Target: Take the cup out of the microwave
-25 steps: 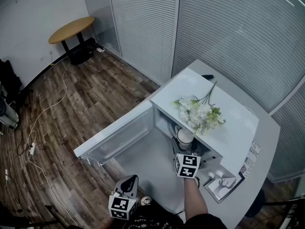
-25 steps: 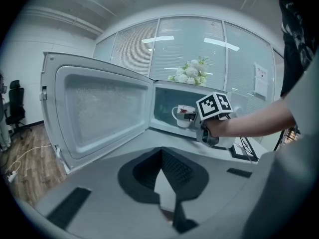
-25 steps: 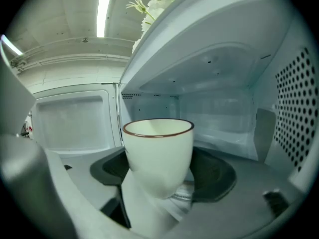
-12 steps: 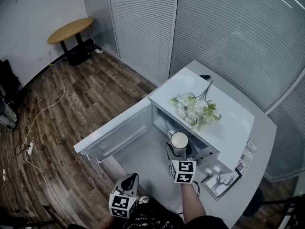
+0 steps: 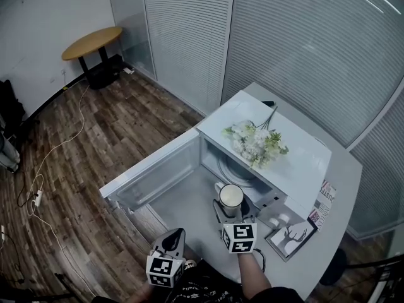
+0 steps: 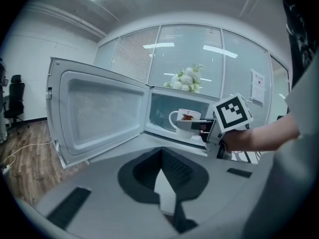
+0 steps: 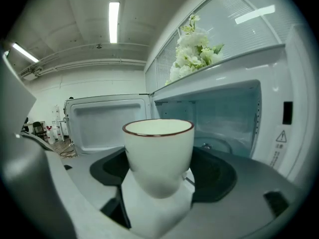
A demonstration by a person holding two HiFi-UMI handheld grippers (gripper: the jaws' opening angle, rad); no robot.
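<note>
Right tongs [image 5: 232,209]: pinching the cup [image 7: 158,152], one jaw on either side of its lower body; cup upright, rim up
Left tongs [image 5: 172,237]: pressed together on nothing; I'm holding them low, to the left of the right tongs and further back
Cup's place: in the right tongs, just short of the mouth of the microwave [image 5: 297,153]; it is over the table [image 5: 183,204] and, as far as I can tell, not resting on it
Done: I reckon the lift-out itself is made; the cup is clear of the cavity and the turntable [image 5: 235,169] ahead of the right tongs is bare
Left to do: set the cup down on the table; the door [image 5: 154,172] hangs wide open ahead and left of the left tongs, so shutting it may follow
Table: grey and plain; a small deer picture [image 5: 289,237] lies just right of the right tongs; white flowers [image 5: 252,141] lie on the microwave's top, beyond the cup
Room: wood-plank floor [image 5: 95,137] off to the left of the left tongs, with a cable [image 5: 38,197] trailing on it; a round wooden side table [image 5: 91,40] far ahead and left; slatted partitions [image 5: 303,36] behind the microwave
</note>
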